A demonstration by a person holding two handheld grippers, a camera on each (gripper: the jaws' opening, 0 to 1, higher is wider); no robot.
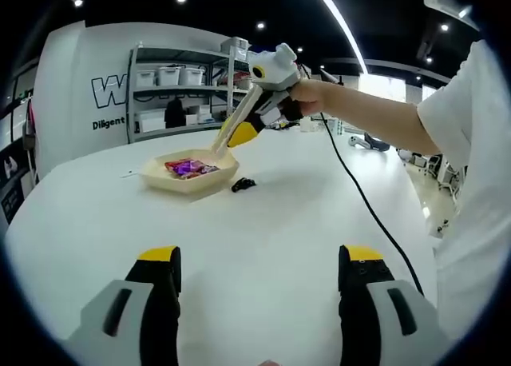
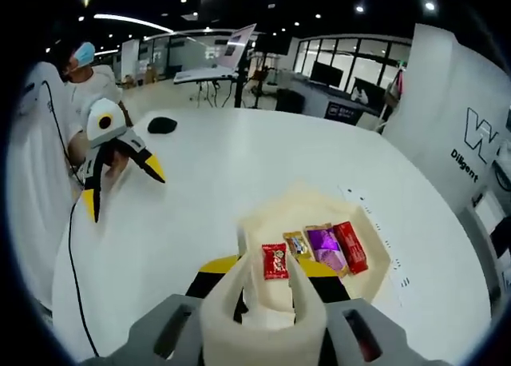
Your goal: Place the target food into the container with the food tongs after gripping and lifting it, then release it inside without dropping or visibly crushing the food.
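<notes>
While the left gripper view looks across the big white table (image 1: 263, 246), it shows the right gripper (image 1: 226, 136) from the side, holding pale tongs (image 1: 231, 126) over the tray (image 1: 192, 178). A small black thing (image 1: 243, 184) lies just beside the tray. The left gripper (image 1: 259, 272) hangs open over bare table. The right gripper view looks down into the tray (image 2: 375, 282) and shows four snack packs: red (image 2: 351, 247), purple (image 2: 326, 247), gold (image 2: 299, 244) and small red (image 2: 275, 262). The tongs (image 2: 263, 310) are clamped in that gripper, with tips apart at the small red pack. Bare table lies all around the tray.
</notes>
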